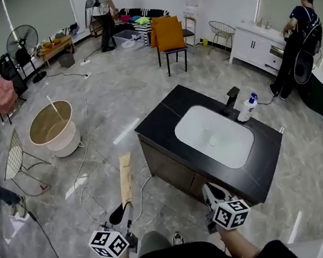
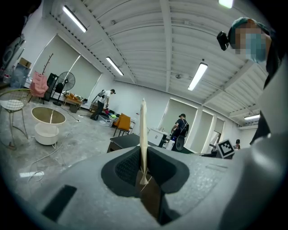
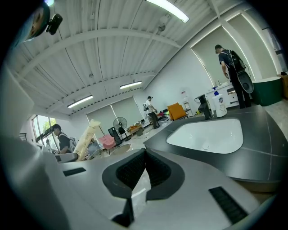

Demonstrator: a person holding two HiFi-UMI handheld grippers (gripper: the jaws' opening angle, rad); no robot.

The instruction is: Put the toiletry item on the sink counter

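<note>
My left gripper [image 1: 119,214] is shut on a long flat tan toiletry item [image 1: 126,179] that sticks out ahead of it over the floor, left of the sink counter. In the left gripper view the item [image 2: 143,130] shows edge-on, clamped between the dark pads [image 2: 128,168]. The black sink counter [image 1: 160,122] with its white basin [image 1: 214,136] stands just ahead of my right gripper [image 1: 212,191], which is shut and holds nothing. The right gripper view shows the basin [image 3: 207,132] close by and the tan item [image 3: 87,137] off to the left.
A black faucet [image 1: 231,102] and a white bottle with a blue cap [image 1: 247,108] stand at the counter's far edge. A round tub [image 1: 52,128], a wire chair [image 1: 14,159] and floor cables [image 1: 89,192] lie to the left. People stand at the back [image 1: 104,12] and by the white cabinet [image 1: 297,41].
</note>
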